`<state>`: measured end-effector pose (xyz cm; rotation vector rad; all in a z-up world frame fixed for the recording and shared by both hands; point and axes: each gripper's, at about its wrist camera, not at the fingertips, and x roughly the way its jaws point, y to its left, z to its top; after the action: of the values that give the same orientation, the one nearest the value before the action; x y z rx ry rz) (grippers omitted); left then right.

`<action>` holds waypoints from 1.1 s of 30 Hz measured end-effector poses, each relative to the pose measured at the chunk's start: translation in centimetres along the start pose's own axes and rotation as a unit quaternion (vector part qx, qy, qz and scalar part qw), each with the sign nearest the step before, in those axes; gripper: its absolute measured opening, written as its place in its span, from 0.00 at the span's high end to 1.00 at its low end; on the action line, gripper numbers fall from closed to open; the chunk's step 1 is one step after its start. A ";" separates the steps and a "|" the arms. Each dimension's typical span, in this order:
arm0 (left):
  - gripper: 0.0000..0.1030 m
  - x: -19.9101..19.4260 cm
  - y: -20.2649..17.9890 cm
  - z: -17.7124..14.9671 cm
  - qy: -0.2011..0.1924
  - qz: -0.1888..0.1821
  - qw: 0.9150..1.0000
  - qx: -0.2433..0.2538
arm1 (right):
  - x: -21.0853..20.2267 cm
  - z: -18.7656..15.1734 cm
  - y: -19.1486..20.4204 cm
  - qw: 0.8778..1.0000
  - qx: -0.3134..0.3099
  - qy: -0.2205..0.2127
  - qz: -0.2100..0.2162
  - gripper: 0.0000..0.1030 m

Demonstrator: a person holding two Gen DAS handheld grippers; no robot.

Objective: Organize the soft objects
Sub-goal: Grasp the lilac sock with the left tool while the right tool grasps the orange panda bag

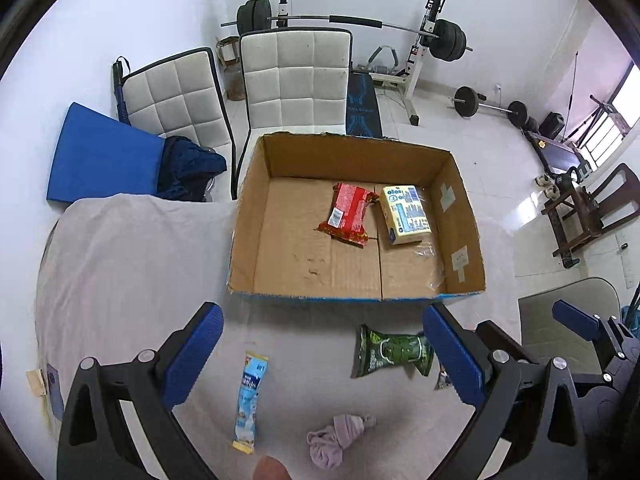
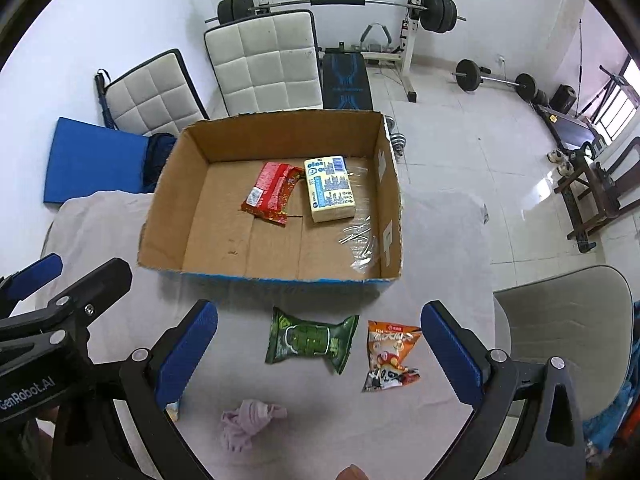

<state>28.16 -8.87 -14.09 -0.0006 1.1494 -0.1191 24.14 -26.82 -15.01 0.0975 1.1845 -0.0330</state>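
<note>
An open cardboard box (image 1: pixel 256 208) (image 2: pixel 168 204) stands on the cloth-covered table and holds a red snack pack (image 1: pixel 349 214) (image 2: pixel 270 194) and a pale yellow tissue pack (image 1: pixel 405 214) (image 2: pixel 330 188). In front of it lie a green pouch (image 1: pixel 390 354) (image 2: pixel 312 338), an orange snack bag (image 2: pixel 392 354), a light blue sachet (image 1: pixel 250 400) and a knotted pink cloth (image 1: pixel 338 438) (image 2: pixel 250 420). My left gripper (image 1: pixel 320 356) is open and empty above the sachet and cloth. My right gripper (image 2: pixel 320 354) is open and empty above the green pouch and orange bag.
Two white quilted chairs (image 1: pixel 296 80) stand behind the table, with a blue mat (image 1: pixel 100 160) at the left. A barbell rack (image 1: pixel 420 40) and weights fill the far floor. A grey chair (image 2: pixel 560 320) stands at the table's right edge.
</note>
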 end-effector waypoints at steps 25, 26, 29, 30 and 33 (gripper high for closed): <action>0.00 16.9 11.2 -14.4 0.197 0.077 0.972 -0.103 | 19.1 -10.0 -10.3 0.977 0.096 0.185 -0.039 0.00; 0.00 17.0 10.9 -14.4 0.197 0.073 0.972 -0.103 | 19.2 -10.0 -10.2 0.977 0.093 0.184 -0.043 0.00; 0.00 17.2 9.1 -14.2 0.198 0.047 0.975 -0.092 | 20.9 -9.8 -9.9 0.976 0.083 0.194 -0.048 0.00; 0.00 17.2 8.2 -14.2 0.198 0.038 0.976 -0.083 | 21.6 -9.8 -9.7 0.975 0.080 0.200 -0.047 0.02; 0.00 17.2 4.8 -14.8 0.206 0.017 0.978 -0.040 | 23.4 -10.1 -9.2 0.972 0.060 0.223 -0.054 0.42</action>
<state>22.08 -4.79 -36.09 -0.0282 1.5671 -0.0427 22.95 -34.42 -41.00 0.1531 1.6369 -0.1863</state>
